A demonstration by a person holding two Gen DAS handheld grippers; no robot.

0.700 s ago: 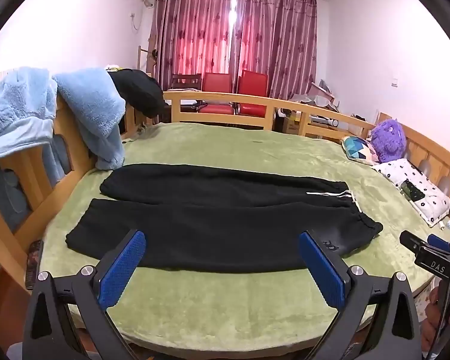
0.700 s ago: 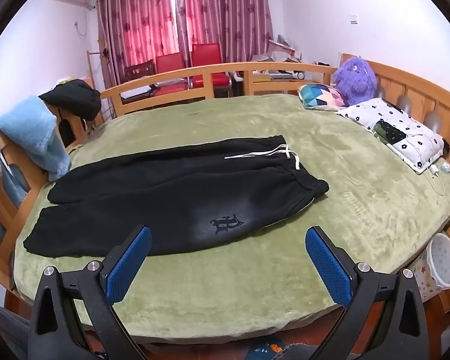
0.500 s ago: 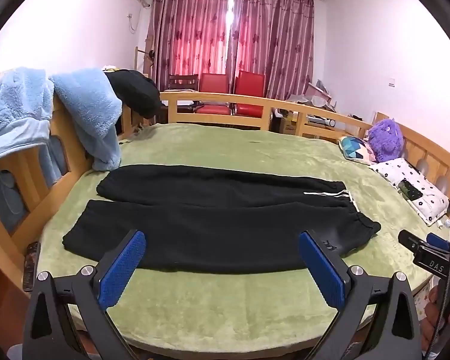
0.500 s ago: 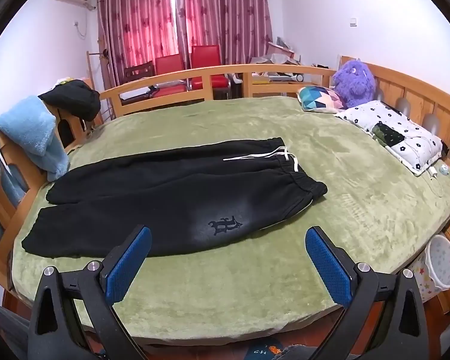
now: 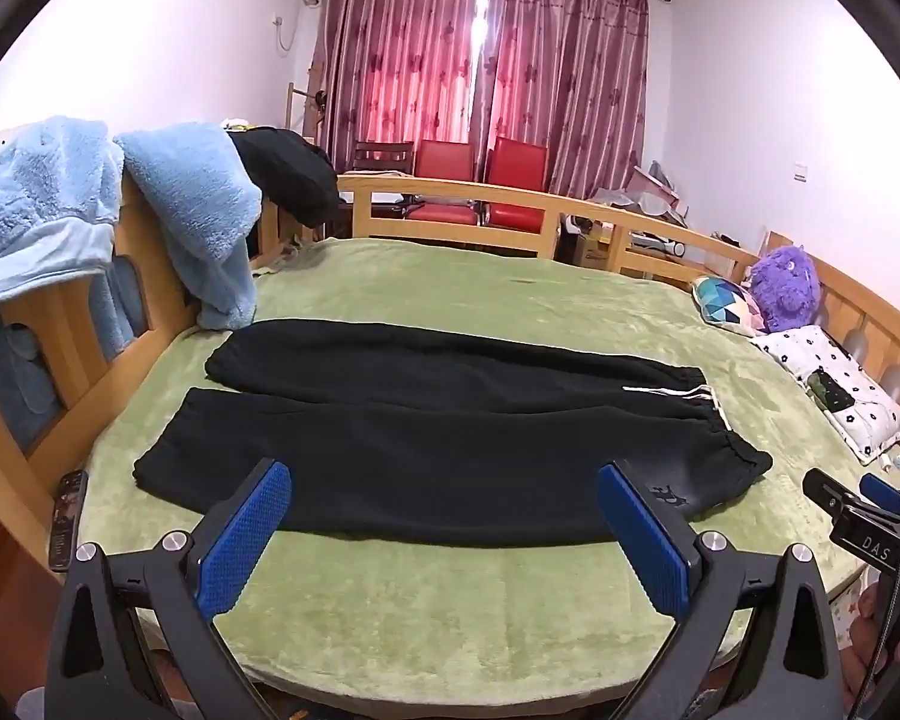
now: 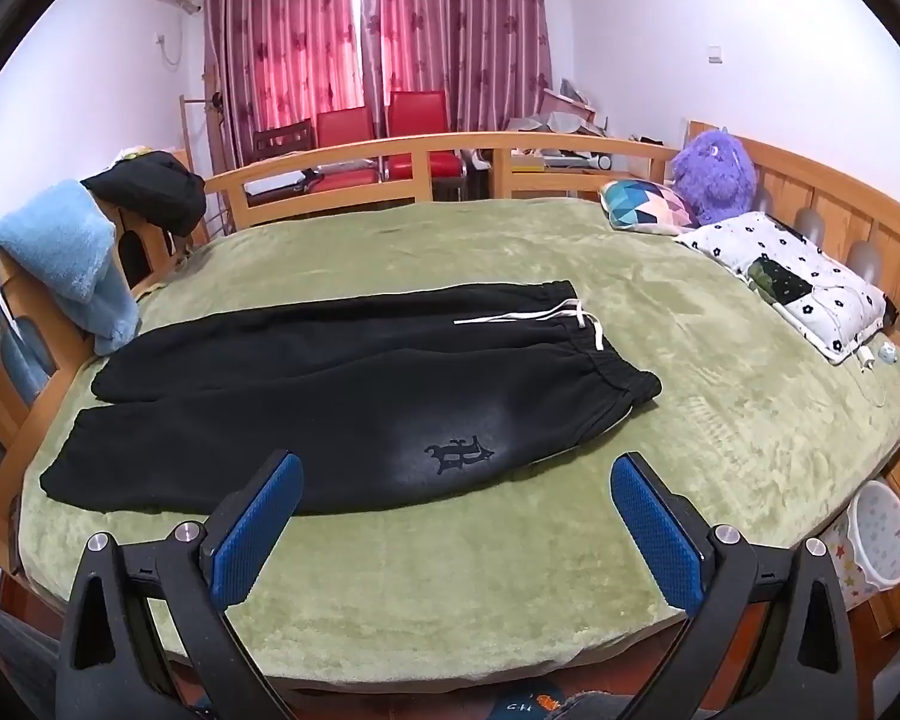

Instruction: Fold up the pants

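Note:
Black pants [image 5: 438, 438] [image 6: 330, 402] lie flat on the green blanket [image 5: 450, 600] [image 6: 480, 576], legs side by side and pointing left, waistband with a white drawstring [image 6: 546, 318] at the right. A dark logo [image 6: 459, 453] marks the near leg. My left gripper [image 5: 444, 492] stands open above the blanket's front edge, short of the near leg, nothing between its blue pads [image 5: 243, 546]. My right gripper [image 6: 456, 480] is open too, just in front of the logo, and also shows at the right edge of the left wrist view [image 5: 858, 516].
A wooden rail [image 5: 510, 204] rings the bed. Blue fleece garments [image 5: 192, 222] and a dark garment [image 5: 288, 174] hang on the left rail. Pillows [image 6: 804, 276] and a purple plush toy [image 6: 714, 174] lie at the right. A remote [image 5: 66, 516] rests at the left edge; a bin [image 6: 882, 540] stands right.
Both grippers have drifted slightly, so the pants sit a little lower and nearer in both views. Both stay open; the pants have not moved.

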